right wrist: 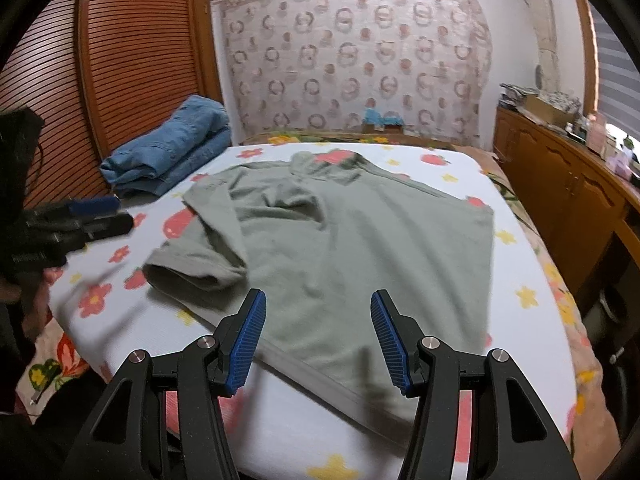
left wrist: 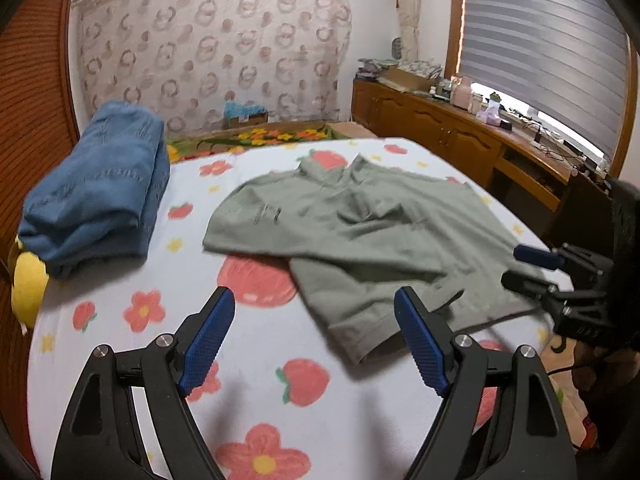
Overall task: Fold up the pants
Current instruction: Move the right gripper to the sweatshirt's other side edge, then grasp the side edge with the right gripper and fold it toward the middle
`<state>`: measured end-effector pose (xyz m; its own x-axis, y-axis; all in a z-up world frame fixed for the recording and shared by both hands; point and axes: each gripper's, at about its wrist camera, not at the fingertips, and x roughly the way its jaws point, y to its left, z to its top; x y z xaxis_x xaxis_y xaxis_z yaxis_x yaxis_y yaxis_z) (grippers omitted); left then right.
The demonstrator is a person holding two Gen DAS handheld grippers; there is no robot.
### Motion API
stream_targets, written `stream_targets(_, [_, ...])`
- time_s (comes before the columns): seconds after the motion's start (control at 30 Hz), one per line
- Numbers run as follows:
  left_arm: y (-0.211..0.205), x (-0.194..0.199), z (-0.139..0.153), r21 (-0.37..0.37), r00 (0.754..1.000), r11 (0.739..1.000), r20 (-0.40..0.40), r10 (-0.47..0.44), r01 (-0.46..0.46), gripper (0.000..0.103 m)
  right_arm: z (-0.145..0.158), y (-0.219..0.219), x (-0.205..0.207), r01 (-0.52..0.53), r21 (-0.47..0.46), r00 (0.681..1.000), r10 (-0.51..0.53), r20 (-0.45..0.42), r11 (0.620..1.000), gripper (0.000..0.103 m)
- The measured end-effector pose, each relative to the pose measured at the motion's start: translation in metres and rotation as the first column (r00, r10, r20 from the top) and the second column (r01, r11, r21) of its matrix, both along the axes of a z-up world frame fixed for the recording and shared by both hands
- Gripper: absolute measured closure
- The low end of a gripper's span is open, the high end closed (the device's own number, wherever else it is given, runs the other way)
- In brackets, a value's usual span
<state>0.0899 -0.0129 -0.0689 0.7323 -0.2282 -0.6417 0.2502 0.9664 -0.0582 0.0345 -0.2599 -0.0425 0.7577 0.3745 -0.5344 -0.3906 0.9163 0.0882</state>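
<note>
A sage-green short-sleeved shirt (left wrist: pixel 360 224) lies spread on the bed, collar at the far side; it also shows in the right wrist view (right wrist: pixel 360 240). Folded blue denim pants (left wrist: pixel 100 196) lie in a stack at the bed's far left, also seen in the right wrist view (right wrist: pixel 172 152). My left gripper (left wrist: pixel 314 312) is open and empty above the blanket, by the shirt's near sleeve (left wrist: pixel 352 320). My right gripper (right wrist: pixel 318 308) is open and empty above the shirt's near hem. Each gripper shows in the other's view, the right (left wrist: pixel 524 268) and the left (right wrist: pixel 108 212).
The bed has a white blanket (left wrist: pixel 256 392) with strawberries and flowers. A yellow plush (left wrist: pixel 26 284) sits at the bed's left edge. A slatted wooden door (right wrist: pixel 132 64) stands behind the pants. A wooden cabinet (left wrist: pixel 460 136) with clutter runs along the right under a window blind.
</note>
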Motion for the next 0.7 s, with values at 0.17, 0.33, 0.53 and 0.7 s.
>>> stream_targets(0.17, [-0.001,0.001,-0.020,0.013,0.999,1.000,-0.045,0.004,-0.003,0.021,0.006,0.012,0.003,-0.040,-0.001,0.999,0.040,0.004,0.999,0.053])
stream_targets(0.33, [-0.002,0.001,-0.035,0.024,0.997,1.000,-0.081,-0.004,0.005,0.021,0.007,0.015,0.009,-0.069,0.010,0.998,0.069,-0.009,0.998,0.055])
stream_targets(0.53, [0.002,0.002,-0.047,0.014,0.993,1.000,-0.115,0.001,0.000,0.021,0.001,0.020,0.018,-0.091,-0.011,0.995,0.091,-0.030,0.996,0.060])
stream_targets(0.7, [0.001,-0.001,-0.047,0.017,0.995,1.000,-0.104,0.001,0.001,0.021,-0.008,0.020,0.026,-0.119,-0.014,0.990,0.117,-0.077,0.993,0.065])
